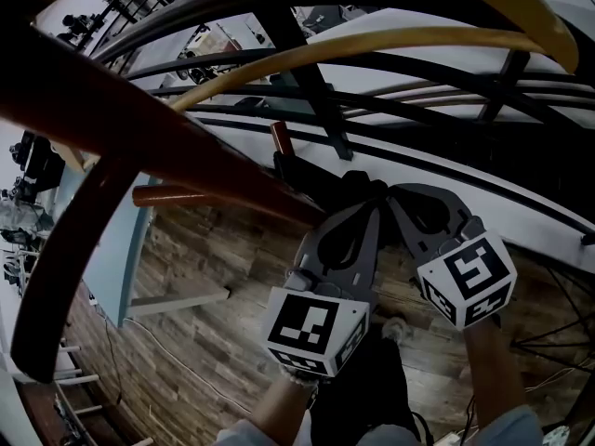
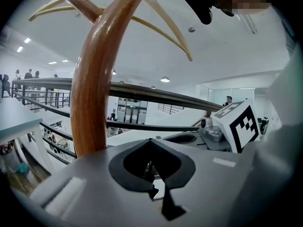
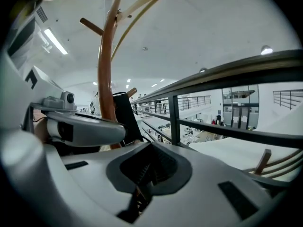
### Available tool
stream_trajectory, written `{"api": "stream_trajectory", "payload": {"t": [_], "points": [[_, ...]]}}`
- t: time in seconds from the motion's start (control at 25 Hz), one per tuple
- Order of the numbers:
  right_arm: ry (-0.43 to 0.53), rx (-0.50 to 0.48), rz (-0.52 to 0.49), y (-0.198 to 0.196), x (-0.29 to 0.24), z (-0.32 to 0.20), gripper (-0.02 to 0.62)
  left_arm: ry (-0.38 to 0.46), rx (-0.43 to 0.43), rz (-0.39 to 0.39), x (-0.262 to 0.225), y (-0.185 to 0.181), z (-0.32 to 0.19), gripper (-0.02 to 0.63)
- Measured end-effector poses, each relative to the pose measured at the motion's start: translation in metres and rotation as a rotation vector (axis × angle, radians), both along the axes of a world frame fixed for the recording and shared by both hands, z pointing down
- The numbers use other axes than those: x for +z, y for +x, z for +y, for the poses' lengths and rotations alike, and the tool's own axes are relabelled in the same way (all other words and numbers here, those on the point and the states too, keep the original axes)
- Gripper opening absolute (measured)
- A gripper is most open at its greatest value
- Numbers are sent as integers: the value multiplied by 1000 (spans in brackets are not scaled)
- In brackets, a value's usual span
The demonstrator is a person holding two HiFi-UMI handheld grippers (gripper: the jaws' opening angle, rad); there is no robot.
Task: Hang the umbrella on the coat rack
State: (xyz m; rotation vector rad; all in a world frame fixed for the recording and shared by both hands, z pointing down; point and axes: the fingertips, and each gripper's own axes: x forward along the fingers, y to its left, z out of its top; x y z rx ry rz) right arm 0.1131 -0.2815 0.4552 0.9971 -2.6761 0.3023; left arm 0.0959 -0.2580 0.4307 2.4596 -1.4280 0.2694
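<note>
To finish the hang well, I judge, the left claw (image 1: 365,196) and right claw (image 1: 392,196) should settle the black umbrella (image 1: 296,173) squarely on the reddish peg (image 1: 279,139) of the coat rack (image 1: 139,124) before letting go, clear of the railing (image 1: 314,86) behind. The umbrella is just past them at ten o'clock. Both claws are pinched narrow, tips meeting (something thin and dark in each hollow, perhaps a strap). The person's forearms (image 1: 493,370) stand side by side at six o'clock, claws angled toward twelve and converging.

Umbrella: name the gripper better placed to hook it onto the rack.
Probably left. The left gripper sits nearest the rack's wooden arm, umbrella at its tip; the right gripper faces the railing.
</note>
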Motion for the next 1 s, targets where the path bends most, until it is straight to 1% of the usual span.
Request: {"api": "stream_trajectory", "payload": {"t": [0.24,0.48,0.56,0.72,0.88,1.0], "points": [[-3,-26,-6,-2,6,-9,0,-3,-17,-31,6,0,-6,3],[-15,-33,-77,-3,12,-13,0,-22,-37,-15,11,0,-8,3],[-12,-36,-84,-3,12,-13,0,-26,-40,-5,11,0,-8,3],[-5,-44,-85,-4,11,-14,0,-29,-45,-17,10,0,-8,5],[-24,-54,-116,-4,10,-14,0,-52,-62,-7,11,0,-8,5],[-20,-73,-108,-5,10,-15,0,-52,-64,-23,11,1,-8,5]]}}
